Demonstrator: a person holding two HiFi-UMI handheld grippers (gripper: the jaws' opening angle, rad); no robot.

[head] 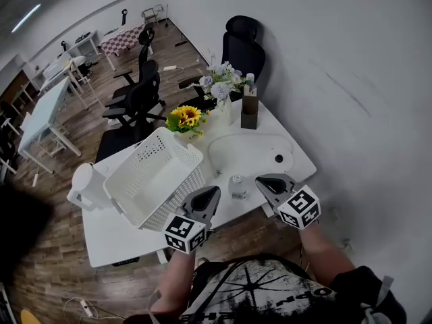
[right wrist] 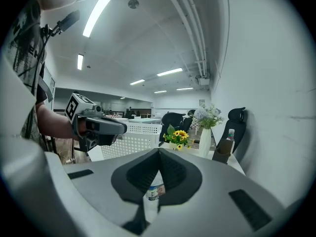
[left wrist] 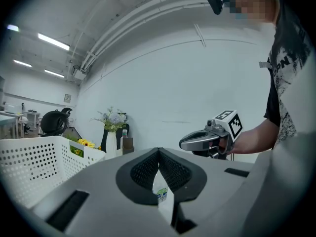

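White small labelled bottle (head: 237,185): 3 o'clock of left hand-held gripper (head: 213,191), 9 o'clock of right hand-held gripper (head: 260,180).
Jaws: both pairs together, empty.

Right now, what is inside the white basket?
Only its bare perforated floor and walls show inside the white basket; no item visible. The strip behind its near wall, beside the left tongs, is covered.

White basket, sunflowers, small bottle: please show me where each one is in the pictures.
white basket (head: 145,174), head view, on its perforated inner wall.
sunflowers (head: 187,117), head view, on a yellow bloom.
small bottle (head: 237,185), head view, on its body.
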